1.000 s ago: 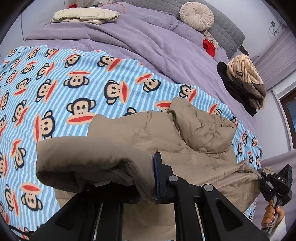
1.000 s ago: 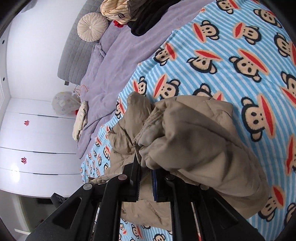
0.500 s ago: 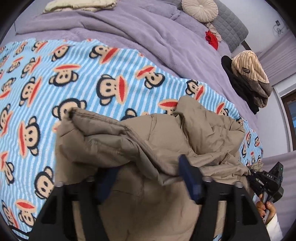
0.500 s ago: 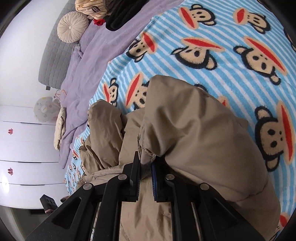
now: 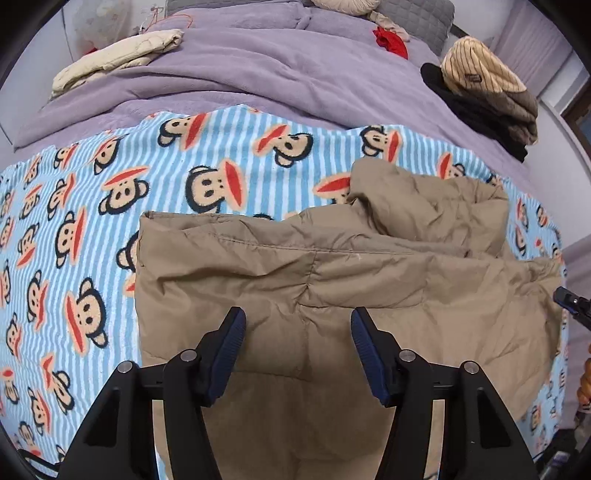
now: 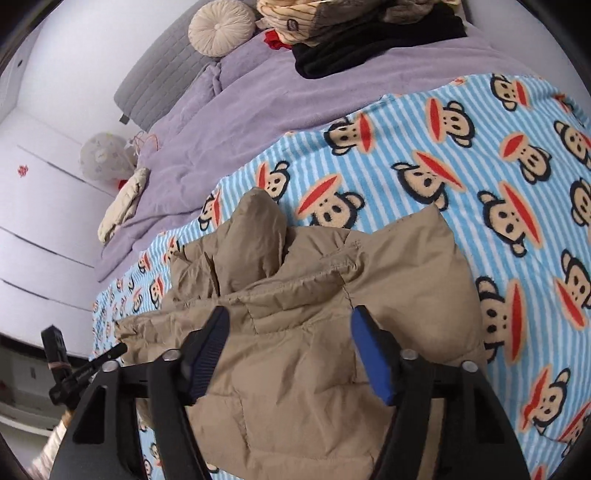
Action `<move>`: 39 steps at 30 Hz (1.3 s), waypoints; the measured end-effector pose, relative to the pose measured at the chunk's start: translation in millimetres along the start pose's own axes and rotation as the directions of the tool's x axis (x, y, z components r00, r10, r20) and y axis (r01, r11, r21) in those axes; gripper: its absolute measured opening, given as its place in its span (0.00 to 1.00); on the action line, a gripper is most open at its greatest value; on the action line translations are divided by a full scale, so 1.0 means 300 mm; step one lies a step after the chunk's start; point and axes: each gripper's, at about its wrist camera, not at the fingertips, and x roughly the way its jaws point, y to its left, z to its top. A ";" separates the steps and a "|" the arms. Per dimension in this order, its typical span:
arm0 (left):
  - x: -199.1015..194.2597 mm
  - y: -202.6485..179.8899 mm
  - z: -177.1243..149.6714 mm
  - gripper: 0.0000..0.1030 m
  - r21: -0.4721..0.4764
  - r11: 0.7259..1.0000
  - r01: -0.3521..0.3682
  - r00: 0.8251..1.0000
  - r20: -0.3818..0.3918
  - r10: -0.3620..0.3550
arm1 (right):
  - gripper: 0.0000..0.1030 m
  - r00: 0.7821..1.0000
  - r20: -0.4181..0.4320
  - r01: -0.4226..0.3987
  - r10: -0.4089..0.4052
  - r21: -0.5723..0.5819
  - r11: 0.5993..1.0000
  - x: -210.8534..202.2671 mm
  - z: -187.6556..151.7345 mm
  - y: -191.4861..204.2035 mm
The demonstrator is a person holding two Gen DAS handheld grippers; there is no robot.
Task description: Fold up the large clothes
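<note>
step: fold being released | left gripper (image 5: 297,352): closing partway, empty | right gripper (image 6: 290,350): just opening, empty | tan padded jacket (image 5: 332,280): being laid on monkey blanket (image 5: 110,206) | advice: edges should be squared before regripping

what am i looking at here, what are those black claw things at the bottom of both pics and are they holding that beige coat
The black claws are hand-held grippers: a person carries one in each hand, no robot arm. Each has a wide-angle camera looking forward along its two fingers, so each picture is one gripper's own view.

One picture is from the left gripper, the other from the right gripper. Both look down at a bed covered with a blue striped monkey blanket and a purple duvet.

On the blanket lies a tan padded jacket, partly folded, with its hood bunched up. Further back are a round cushion and a pile of other clothes.

Neither gripper holds anything now. Both sets of blue-padded fingers stand apart above the jacket; the right jaws have just been opening, the left narrowing slightly after opening wide.
</note>
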 end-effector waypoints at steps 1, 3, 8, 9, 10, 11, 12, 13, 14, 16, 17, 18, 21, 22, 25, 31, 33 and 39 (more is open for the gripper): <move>0.029 0.003 0.002 0.60 0.006 0.999 -0.036 0.999 -0.002 0.036 | 0.24 0.999 -0.016 0.051 -0.051 -0.033 0.998 0.020 -0.012 -0.004; 0.089 0.031 0.013 0.60 -0.025 0.997 -0.067 0.998 -0.012 0.066 | 0.23 0.989 -0.031 0.141 -0.143 -0.065 0.988 0.071 -0.021 -0.036; 0.197 0.068 0.065 0.60 -0.118 0.988 -0.099 0.995 -0.008 0.099 | 0.10 0.990 -0.024 0.142 -0.142 0.043 0.989 0.197 0.037 -0.157; 0.212 0.062 0.075 0.60 -0.118 0.987 -0.107 0.994 -0.005 0.108 | 0.10 0.990 -0.022 0.138 -0.137 0.069 0.988 0.218 0.052 -0.167; 0.225 0.055 0.084 0.60 -0.113 0.987 -0.117 0.993 0.000 0.118 | 0.10 0.991 -0.021 0.137 -0.135 0.086 0.987 0.240 0.067 -0.174; 0.238 0.049 0.092 0.60 -0.108 0.986 -0.125 0.992 0.004 0.126 | 0.10 0.990 -0.020 0.141 -0.140 0.095 0.985 0.262 0.084 -0.180; 0.248 0.045 0.098 0.60 -0.105 0.986 -0.128 0.991 0.008 0.130 | 0.10 0.989 -0.019 0.148 -0.147 0.096 0.984 0.279 0.094 -0.180; 0.260 0.043 0.104 0.60 -0.101 0.986 -0.129 0.991 0.009 0.131 | 0.10 0.988 -0.018 0.156 -0.155 0.092 0.983 0.293 0.102 -0.179; 0.270 0.043 0.108 0.60 -0.097 0.987 -0.129 0.991 0.009 0.130 | 0.09 0.986 -0.016 0.166 -0.166 0.083 0.983 0.308 0.108 -0.181; 0.283 0.047 0.115 0.60 -0.088 0.988 -0.123 0.992 0.010 0.125 | 0.09 0.984 -0.012 0.180 -0.179 0.076 0.981 0.331 0.117 -0.190; 0.283 0.050 0.119 0.60 -0.084 0.989 -0.120 0.993 0.007 0.121 | 0.09 0.983 -0.012 0.182 -0.182 0.078 0.980 0.339 0.119 -0.195; 0.275 0.053 0.125 0.60 -0.084 0.990 -0.118 0.993 0.003 0.119 | 0.09 0.983 -0.015 0.184 -0.183 0.083 0.979 0.344 0.122 -0.200; 0.180 0.085 0.129 0.60 -0.095 0.987 -0.133 0.989 0.053 0.139 | 0.09 0.979 -0.016 0.204 -0.203 0.088 0.975 0.305 0.137 -0.192; 0.138 0.109 0.123 0.60 -0.104 0.984 -0.144 0.984 0.086 0.153 | 0.09 0.974 -0.001 0.226 -0.227 0.072 0.971 0.272 0.140 -0.183; 0.107 0.215 0.104 0.60 -0.171 0.972 -0.164 0.980 0.082 0.180 | 0.10 0.943 0.106 0.313 -0.315 0.035 0.949 0.149 0.111 -0.171; 0.307 0.321 0.073 0.70 -0.262 0.942 -0.211 0.978 -0.064 0.201 | 0.09 0.964 -0.010 0.260 -0.264 0.227 0.939 0.246 0.090 -0.349; 0.314 0.312 0.076 0.71 -0.258 0.936 -0.239 0.971 -0.066 0.230 | 0.09 0.969 -0.009 0.239 -0.248 0.298 0.924 0.268 0.083 -0.380; 0.140 0.289 0.075 0.71 -0.199 0.948 -0.250 0.967 -0.003 0.254 | 0.14 0.974 0.019 0.211 -0.225 0.277 0.938 0.152 0.084 -0.351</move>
